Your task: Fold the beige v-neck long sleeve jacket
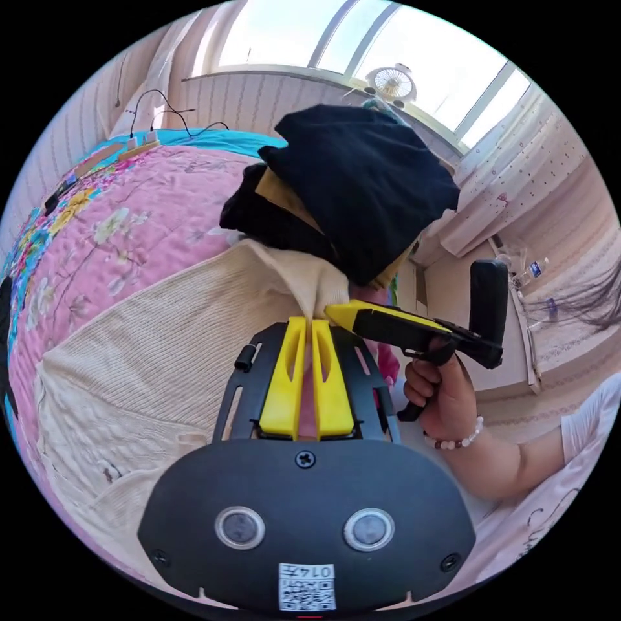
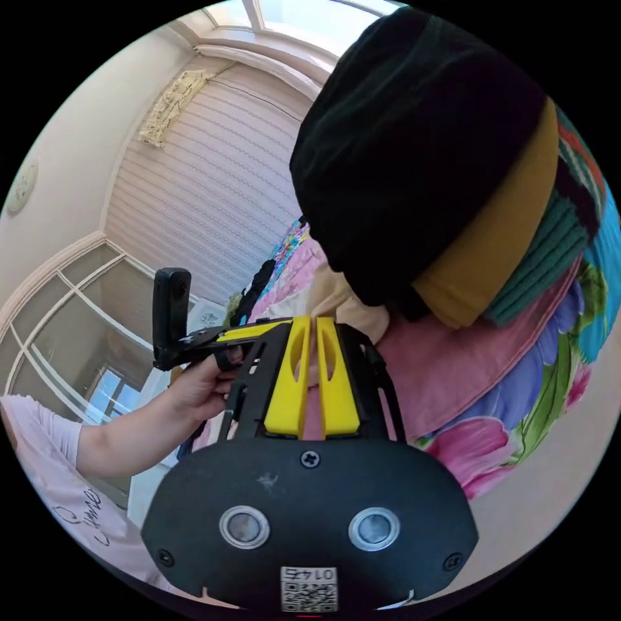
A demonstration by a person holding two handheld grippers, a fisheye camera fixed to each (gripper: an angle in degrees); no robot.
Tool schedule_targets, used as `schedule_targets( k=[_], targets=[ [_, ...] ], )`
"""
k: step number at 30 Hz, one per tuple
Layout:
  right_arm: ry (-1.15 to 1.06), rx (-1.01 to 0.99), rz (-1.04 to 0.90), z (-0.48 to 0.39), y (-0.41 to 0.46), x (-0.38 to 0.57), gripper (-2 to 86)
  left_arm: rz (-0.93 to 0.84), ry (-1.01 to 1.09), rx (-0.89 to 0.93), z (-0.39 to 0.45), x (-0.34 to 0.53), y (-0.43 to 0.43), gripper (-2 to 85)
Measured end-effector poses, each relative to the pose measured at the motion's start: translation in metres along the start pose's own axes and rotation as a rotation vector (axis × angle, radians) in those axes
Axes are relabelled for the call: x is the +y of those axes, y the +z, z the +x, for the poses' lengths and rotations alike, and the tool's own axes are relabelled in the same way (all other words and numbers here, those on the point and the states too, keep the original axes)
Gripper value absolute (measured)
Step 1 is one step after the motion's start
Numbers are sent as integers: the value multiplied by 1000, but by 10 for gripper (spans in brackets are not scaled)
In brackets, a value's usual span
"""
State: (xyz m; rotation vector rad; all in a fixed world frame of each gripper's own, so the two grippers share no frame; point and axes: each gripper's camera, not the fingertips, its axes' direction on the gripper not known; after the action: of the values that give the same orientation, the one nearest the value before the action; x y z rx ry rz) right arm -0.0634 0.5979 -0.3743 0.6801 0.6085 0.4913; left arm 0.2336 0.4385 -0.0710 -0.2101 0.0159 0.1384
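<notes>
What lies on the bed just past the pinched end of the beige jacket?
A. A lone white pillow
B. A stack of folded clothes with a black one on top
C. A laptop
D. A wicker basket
B: in the left gripper view a stack of folded clothes, black on top, sits just beyond the beige jacket.

- jacket (image 1: pixel 162 362): beige, ribbed knit
- quilt (image 1: pixel 129 220): pink with floral print, turquoise edge
- folded stack (image 2: pixel 453 194): black on top, then mustard yellow, green knit under
- left gripper (image 1: pixel 309 323) and right gripper (image 2: pixel 309 323): yellow jaws, black body
- bracelet (image 1: pixel 456 440): pale beads
</notes>
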Motion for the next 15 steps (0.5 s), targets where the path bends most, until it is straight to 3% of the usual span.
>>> schedule_targets(
  k=[8,10,15],
  targets=[
    [-204,-333,-61,-102,80,17,7,75,-73,-230,-48,98,-153,-9],
    [-208,-446,-134,-144,126,30,7,51,-106,-309,-61,124,-182,-10],
    [-262,-500,-333,-219,222,58,8,-44,-270,-427,-110,206,-226,-10]
  ],
)
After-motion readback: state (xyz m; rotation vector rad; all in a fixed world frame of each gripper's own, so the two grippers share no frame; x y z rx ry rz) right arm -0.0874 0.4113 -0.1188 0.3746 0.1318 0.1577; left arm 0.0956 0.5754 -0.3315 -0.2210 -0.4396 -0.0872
